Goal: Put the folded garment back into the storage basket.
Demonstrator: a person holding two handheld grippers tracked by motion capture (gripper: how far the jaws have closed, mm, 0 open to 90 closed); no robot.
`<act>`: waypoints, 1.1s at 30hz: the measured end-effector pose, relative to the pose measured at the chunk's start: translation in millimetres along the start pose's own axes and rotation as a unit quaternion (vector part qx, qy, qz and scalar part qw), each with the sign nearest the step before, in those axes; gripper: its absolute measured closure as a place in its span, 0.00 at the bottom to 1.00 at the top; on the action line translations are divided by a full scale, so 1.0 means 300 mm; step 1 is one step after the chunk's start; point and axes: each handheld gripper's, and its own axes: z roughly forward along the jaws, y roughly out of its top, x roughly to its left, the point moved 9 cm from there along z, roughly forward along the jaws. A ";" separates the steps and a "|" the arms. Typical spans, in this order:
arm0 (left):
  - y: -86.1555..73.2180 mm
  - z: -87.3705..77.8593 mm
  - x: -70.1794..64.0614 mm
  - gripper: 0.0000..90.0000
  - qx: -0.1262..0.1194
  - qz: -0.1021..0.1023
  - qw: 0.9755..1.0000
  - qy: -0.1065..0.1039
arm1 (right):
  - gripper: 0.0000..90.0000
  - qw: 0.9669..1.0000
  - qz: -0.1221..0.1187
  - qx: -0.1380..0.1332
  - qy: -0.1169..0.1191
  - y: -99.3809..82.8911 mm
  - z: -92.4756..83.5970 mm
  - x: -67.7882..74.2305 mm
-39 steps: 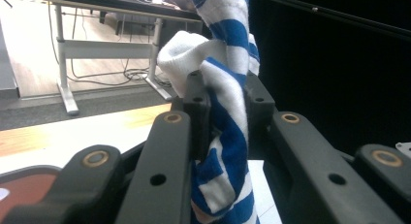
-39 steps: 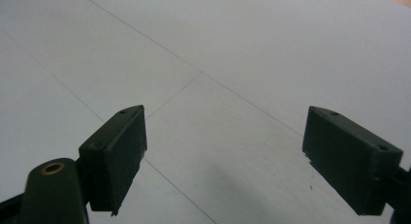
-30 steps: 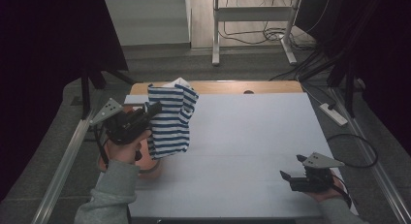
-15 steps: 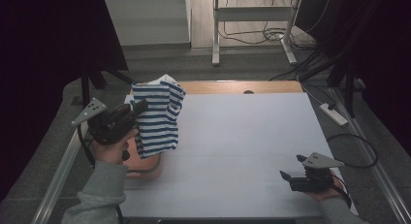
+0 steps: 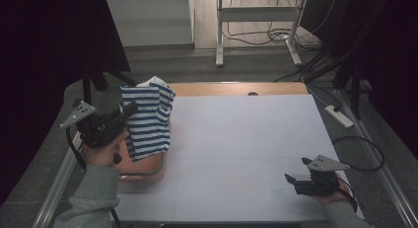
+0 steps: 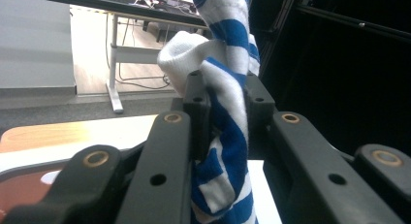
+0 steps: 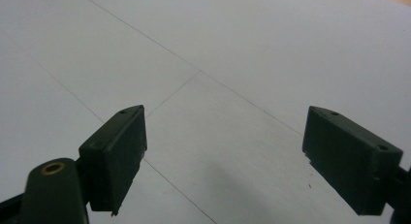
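Striped cloth (image 6: 228,136) pinched between left jaws

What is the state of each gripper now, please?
Left gripper: closed on the striped cloth, holding it up above the brown tray.
Right gripper: open, holding nothing, above the white table.

No writing, label, brand or number can be read anywhere — not on any surface.
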 end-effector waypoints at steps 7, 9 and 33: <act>-0.011 -0.011 0.032 0.85 0.004 -0.004 1.000 0.010 | 0.19 1.000 0.000 0.001 -0.001 0.000 0.000 -0.001; -0.015 -0.014 0.038 0.85 0.005 -0.005 1.000 0.012 | 0.19 1.000 0.000 0.001 -0.001 -0.001 0.000 -0.002; -0.066 -0.024 0.126 0.85 0.026 -0.015 0.999 0.037 | 0.19 1.000 -0.001 0.003 -0.002 -0.003 0.002 -0.003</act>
